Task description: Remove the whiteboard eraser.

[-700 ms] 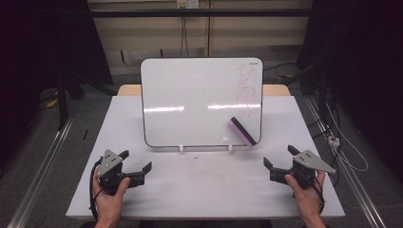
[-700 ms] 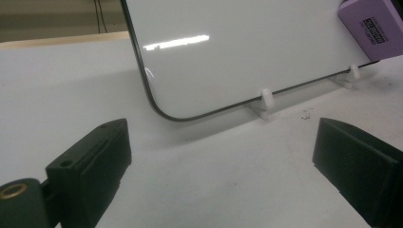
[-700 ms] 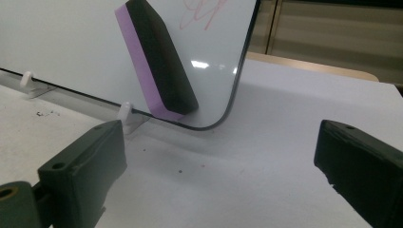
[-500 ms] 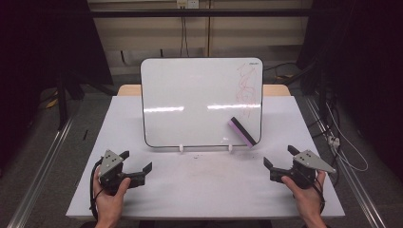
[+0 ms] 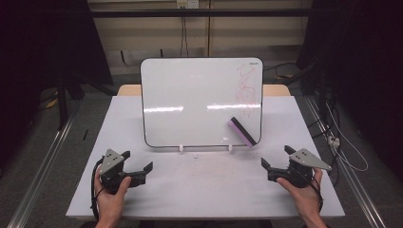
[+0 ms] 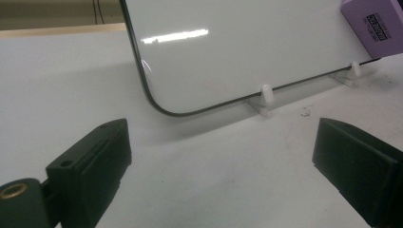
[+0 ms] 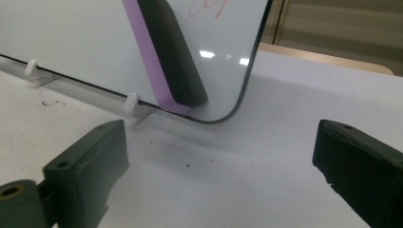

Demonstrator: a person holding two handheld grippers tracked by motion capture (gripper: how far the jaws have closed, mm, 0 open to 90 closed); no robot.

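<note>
Both black grippers [image 5: 135, 166] [image 5: 275, 162] carry grey three-cornered plates (black cables trailing) and blocky fingers [image 6: 90, 166].

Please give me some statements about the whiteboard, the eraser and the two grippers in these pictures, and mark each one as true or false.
1. The whiteboard stands propped up on small white feet. True.
2. The eraser lies flat on the table. False: it sits against the board's face near its lower right corner.
3. The red scribble is on the left half of the board. False: it is near the upper right corner.
4. The left gripper holds nothing and its jaws are open. True.
5. The right gripper is shut on the eraser. False: its jaws are open and empty, apart from the eraser.
</note>
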